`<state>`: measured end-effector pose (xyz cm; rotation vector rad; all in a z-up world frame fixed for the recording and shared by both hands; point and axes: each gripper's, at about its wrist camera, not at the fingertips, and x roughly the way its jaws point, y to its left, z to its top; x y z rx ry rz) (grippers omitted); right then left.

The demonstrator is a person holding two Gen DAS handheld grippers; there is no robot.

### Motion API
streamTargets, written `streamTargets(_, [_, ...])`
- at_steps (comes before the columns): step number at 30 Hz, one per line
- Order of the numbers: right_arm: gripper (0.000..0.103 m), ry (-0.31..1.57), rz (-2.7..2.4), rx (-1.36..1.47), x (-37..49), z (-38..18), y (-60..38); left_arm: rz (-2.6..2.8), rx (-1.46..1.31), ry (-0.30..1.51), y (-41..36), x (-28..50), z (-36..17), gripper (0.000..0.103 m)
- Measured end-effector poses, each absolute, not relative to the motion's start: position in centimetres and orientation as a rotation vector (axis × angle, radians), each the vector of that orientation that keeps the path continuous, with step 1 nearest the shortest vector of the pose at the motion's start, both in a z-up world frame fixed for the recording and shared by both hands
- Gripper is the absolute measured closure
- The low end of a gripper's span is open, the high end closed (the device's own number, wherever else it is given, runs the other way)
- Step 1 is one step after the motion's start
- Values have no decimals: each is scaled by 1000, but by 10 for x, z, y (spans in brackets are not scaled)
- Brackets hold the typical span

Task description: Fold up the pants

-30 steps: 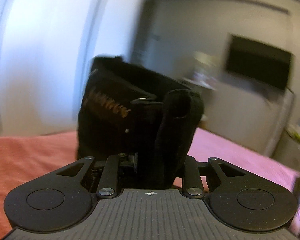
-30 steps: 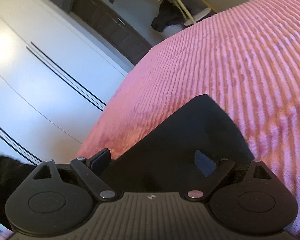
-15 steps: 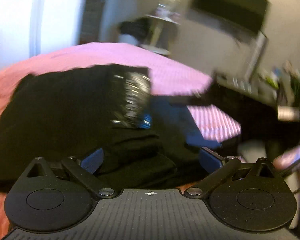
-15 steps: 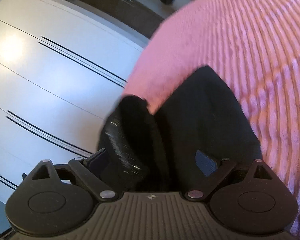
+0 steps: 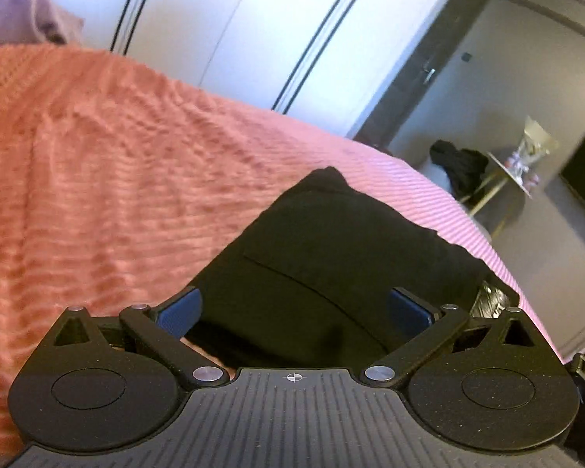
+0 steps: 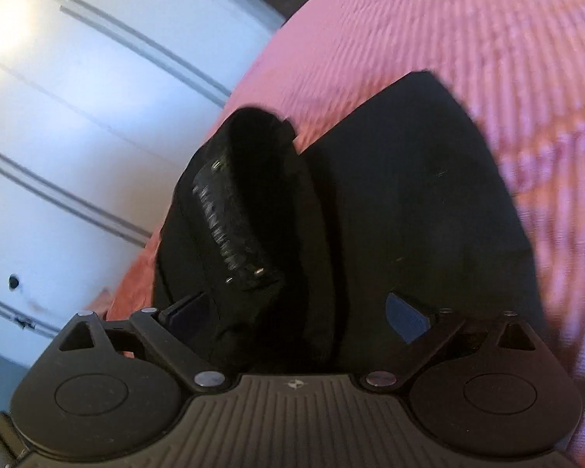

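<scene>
Black pants (image 5: 331,257) folded on pink ribbed bedspread (image 5: 97,179) | left gripper (image 5: 292,308) fingers spread wide, gripping nothing | right gripper (image 6: 296,312) fingers likewise apart over pants

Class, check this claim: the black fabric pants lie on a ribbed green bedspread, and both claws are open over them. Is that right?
One detail is wrong: the ribbed bedspread is pink, not green, as the left wrist view shows. The rest holds: the black fabric pants lie on it, with the left claw and right claw open over them.
</scene>
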<state>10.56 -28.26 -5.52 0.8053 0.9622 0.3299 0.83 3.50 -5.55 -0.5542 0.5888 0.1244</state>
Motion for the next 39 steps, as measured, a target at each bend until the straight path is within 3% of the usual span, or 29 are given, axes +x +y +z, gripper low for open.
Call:
streamTargets(5, [5, 1003, 331, 791, 126, -61, -261, 149, -609, 568, 44, 10, -68, 0])
streamTargets(6, [11, 998, 332, 808, 128, -62, -260, 161, -626, 564, 47, 10, -70, 0])
streamTargets(7, [39, 1005, 346, 840, 131, -64, -259, 173, -642, 556, 47, 10, -70, 0])
streamTargets(9, [61, 1042, 299, 856, 135, -69, -253, 207, -674, 537, 51, 6, -71, 0])
streamTargets(11, [62, 1025, 302, 848, 135, -69, -248, 218, -704, 506, 55, 2, -70, 0])
streamTargets(12, [57, 1018, 307, 855, 135, -68, -247, 222, -716, 500, 56, 1, -71, 0])
streamTargets(13, [46, 1010, 315, 877, 135, -69, -246, 226, -727, 496, 57, 0, -71, 0])
streamTargets(15, [39, 1012, 309, 878, 137, -66, -241, 245, -739, 505, 58, 2, -73, 0])
streamTargets(16, [45, 1019, 297, 835, 138, -61, -236, 261, -745, 510, 59, 2, -74, 0])
streamTargets(18, [71, 1007, 263, 681, 136, -45, -222, 278, -759, 509, 61, 2, -75, 0])
streamTargets(24, [86, 747, 307, 500, 112, 32, -214, 326, -741, 475, 61, -5, -72, 0])
streamTargets(30, [86, 686, 183, 437, 102, 41, -253, 277, -657, 510, 50, 3, -70, 0])
streamTargets(33, [74, 818, -3, 371, 111, 16, -266, 243, -577, 544, 39, 10, -70, 0])
streamTargets(35, [73, 831, -42, 429, 106, 8, -277, 223, -538, 570, 32, 14, -72, 0])
streamTargets(36, [67, 822, -27, 473, 107, 6, -276, 199, -531, 587, 30, 17, -73, 0])
streamTargets(37, [51, 828, -18, 533, 103, 5, -282, 183, -523, 605, 28, 19, -75, 0])
streamTargets(39, [42, 848, -12, 618, 94, 1, -293, 172, -495, 638, 23, 25, -78, 0])
